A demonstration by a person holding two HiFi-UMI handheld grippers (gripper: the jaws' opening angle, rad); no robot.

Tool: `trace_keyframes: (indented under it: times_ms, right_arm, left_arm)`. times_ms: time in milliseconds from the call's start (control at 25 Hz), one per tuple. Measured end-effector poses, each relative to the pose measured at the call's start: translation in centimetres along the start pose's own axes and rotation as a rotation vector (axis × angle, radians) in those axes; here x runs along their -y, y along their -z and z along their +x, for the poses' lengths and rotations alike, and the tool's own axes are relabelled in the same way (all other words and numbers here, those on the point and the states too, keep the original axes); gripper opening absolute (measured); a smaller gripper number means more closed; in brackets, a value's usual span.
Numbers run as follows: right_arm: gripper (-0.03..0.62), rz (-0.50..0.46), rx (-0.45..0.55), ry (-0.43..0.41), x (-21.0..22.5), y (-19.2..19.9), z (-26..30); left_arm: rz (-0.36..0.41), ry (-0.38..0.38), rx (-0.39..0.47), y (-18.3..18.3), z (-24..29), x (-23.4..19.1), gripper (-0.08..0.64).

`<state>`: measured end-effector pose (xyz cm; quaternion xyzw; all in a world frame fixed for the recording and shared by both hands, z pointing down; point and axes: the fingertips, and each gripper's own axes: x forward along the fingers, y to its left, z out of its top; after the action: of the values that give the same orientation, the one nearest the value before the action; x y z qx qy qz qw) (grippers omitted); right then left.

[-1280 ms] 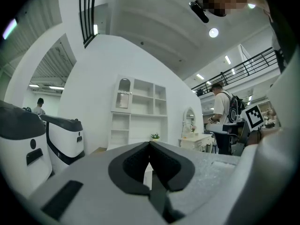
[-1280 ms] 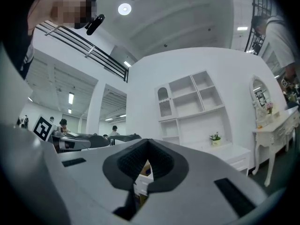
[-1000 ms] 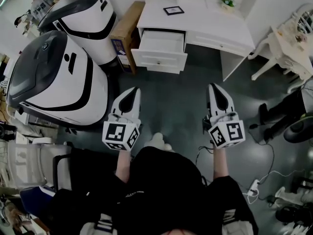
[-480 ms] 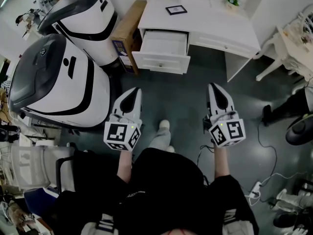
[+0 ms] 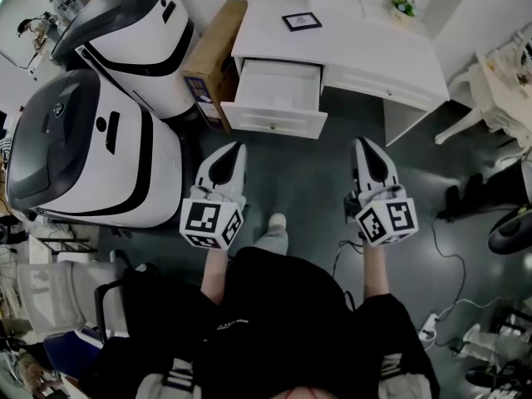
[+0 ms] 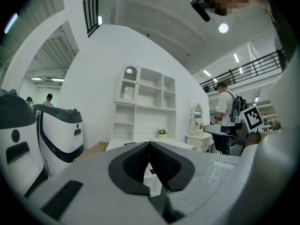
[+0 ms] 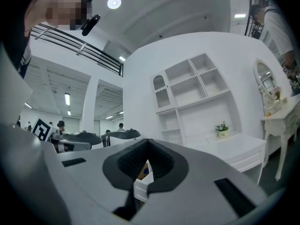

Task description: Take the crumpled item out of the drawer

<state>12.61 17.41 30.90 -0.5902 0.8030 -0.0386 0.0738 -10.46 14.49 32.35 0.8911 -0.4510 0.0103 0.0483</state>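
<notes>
Crumpled item: we cannot pick it out from any view. The drawer (image 5: 274, 121) it belongs to stands pulled open at the left end of a white desk (image 5: 366, 44), and its pale inside shows no clear shape from the head view.

We stand on the dark floor (image 5: 307, 181), well apart from the desk, with both tools held out in front of us and pointed toward it. The left gripper (image 5: 238, 146) has its jaws brought together at the tips. Its own view shows the dark pads meeting with nothing between them (image 6: 149, 143). The right gripper (image 5: 364, 143) is likewise closed and empty, pads touching at the tip (image 7: 147, 141). Each carries its marker cube, one on the left (image 5: 211, 224) and one on the right (image 5: 386, 221), close to our dark sleeves. One shoe (image 5: 277, 221) shows between the two tools.

On the desk top lie a small picture frame (image 5: 301, 21) and, toward the far right corner, a potted plant (image 5: 405, 5). A cardboard box (image 5: 218, 52) stands just beside the desk's left end. Left of it are two large white-and-black machines, the nearer one (image 5: 91, 140) and the farther one (image 5: 133, 32). A white shelf unit (image 6: 145, 107) rises behind the desk in the left gripper view. Cables and a power strip (image 5: 430, 327) lie on the floor at our right.
</notes>
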Motion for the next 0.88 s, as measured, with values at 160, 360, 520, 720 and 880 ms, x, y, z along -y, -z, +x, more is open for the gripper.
trace_keyframes:
  times_ms: [160,360,520,720,880]
  right_arm:
    - [-0.008,0.003,-0.004,-0.014,0.6,0.2,3.9]
    - [-0.008,0.003,-0.011,-0.019,1.2,1.0,7.4]
    - [-0.008,0.022,-0.035,-0.012,2.0,2.1,8.8]
    - [-0.008,0.034,-0.07,-0.015,3.0,3.0,11.0]
    - [-0.008,0.04,-0.099,-0.031,3.7,4.2,12.8]
  left_arm:
    - [-0.006,-0.001,0.01,-0.6,2.9,-2.7,-0.002]
    - [-0.01,0.015,0.008,-0.4,6.3,-4.7,-0.002]
    - [-0.017,0.039,-0.014,0.4,7.9,-4.9,-0.002]
    - [-0.035,0.03,-0.051,1.6,9.2,-6.1,-0.002]
    - [-0.057,0.0,-0.072,2.6,10.2,-7.6,-0.002]
